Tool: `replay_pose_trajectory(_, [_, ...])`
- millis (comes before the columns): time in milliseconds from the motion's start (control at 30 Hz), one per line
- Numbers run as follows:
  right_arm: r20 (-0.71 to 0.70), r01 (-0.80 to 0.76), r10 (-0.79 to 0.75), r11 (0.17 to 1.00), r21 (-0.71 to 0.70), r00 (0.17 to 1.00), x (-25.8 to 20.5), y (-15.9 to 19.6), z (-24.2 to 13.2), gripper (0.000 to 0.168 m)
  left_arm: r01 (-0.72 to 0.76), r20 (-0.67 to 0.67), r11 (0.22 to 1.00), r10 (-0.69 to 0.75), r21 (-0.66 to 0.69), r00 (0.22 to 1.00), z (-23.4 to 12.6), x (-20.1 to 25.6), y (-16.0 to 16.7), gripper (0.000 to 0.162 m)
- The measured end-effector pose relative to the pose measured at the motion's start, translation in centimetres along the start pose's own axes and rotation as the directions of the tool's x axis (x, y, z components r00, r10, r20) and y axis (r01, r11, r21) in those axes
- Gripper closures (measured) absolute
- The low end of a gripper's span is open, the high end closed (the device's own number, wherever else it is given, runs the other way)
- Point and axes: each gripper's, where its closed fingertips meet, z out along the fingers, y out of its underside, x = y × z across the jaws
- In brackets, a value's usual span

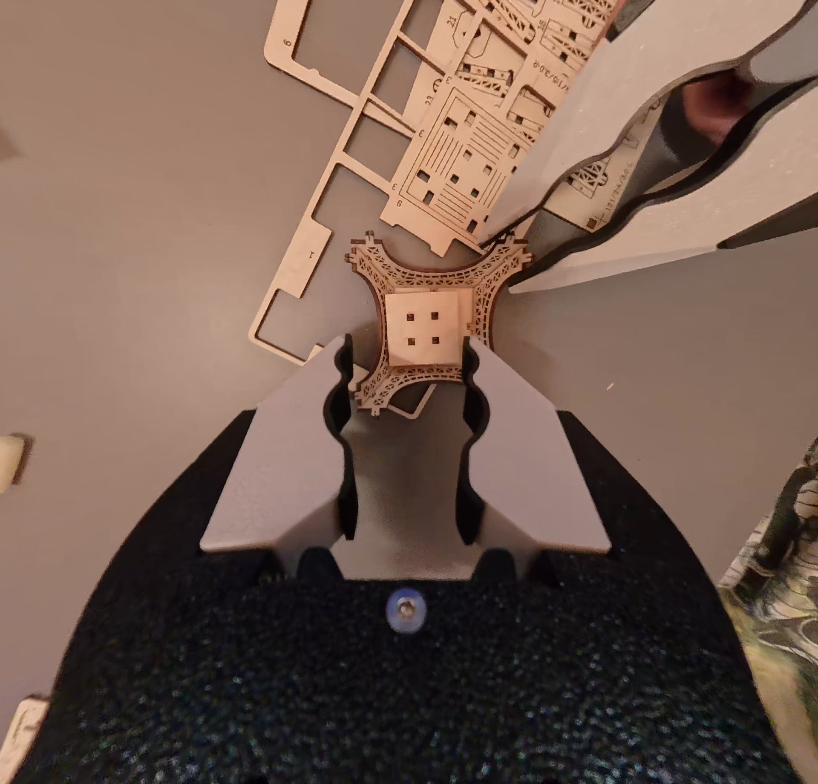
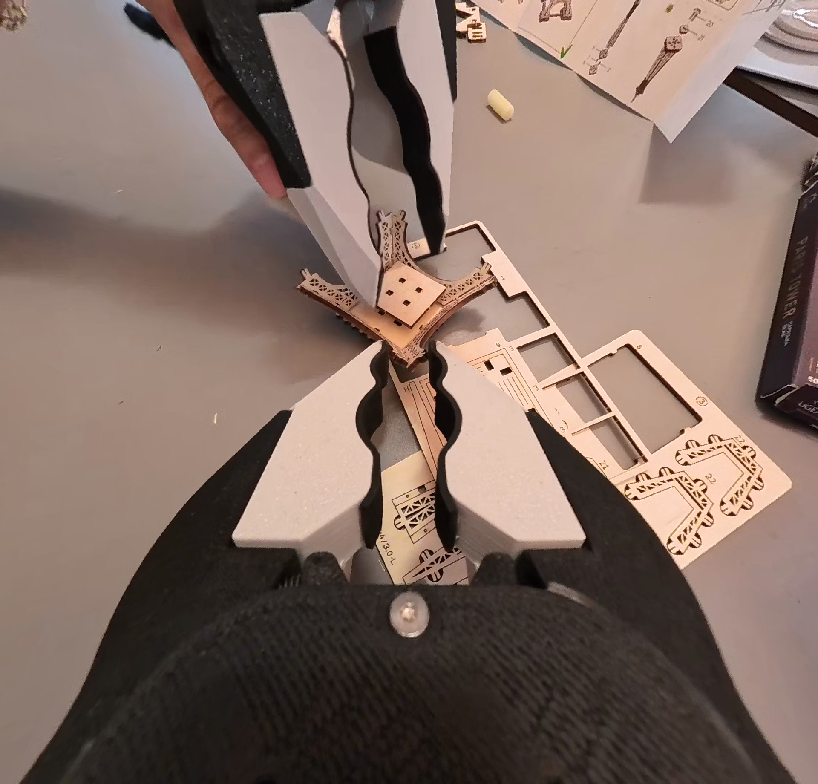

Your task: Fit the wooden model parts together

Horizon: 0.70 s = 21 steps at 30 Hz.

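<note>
Engraved in small numerals and short codes beside the cut-outs of the pale laser-cut wooden sheets [image 1: 447, 178]. Printed as tiny part numbers among the line drawings on the white folded paper instruction sheet [image 2: 664, 67], next to a green check mark [image 2: 565, 51]. Set in pale lettering along the dark cardboard box [image 2: 792, 333].

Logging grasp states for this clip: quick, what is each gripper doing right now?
Left gripper: open, straddling the wooden tower base, not clamped.
Right gripper: slightly open, holding nothing, tips at a leg of the base.
</note>
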Motion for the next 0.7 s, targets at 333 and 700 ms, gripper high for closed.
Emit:
replay_pose_trajectory(333, [-0.002, 0.011, -0.011, 1.000, -0.001, 1.000, -0.1, 0.0, 0.0, 0.154, -0.024, 0.024, 0.999, 0.025, -0.046, 0.999, 0.1, 0.6, 0.0, 0.127])
replay_pose_trajectory(700, [-0.001, 0.013, -0.013, 1.000, -0.002, 1.000, -0.1, 0.0, 0.0, 0.154, -0.051, 0.031, 0.996, 0.054, -0.073, 0.998, 0.4, 1.3, 0.0, 0.128])
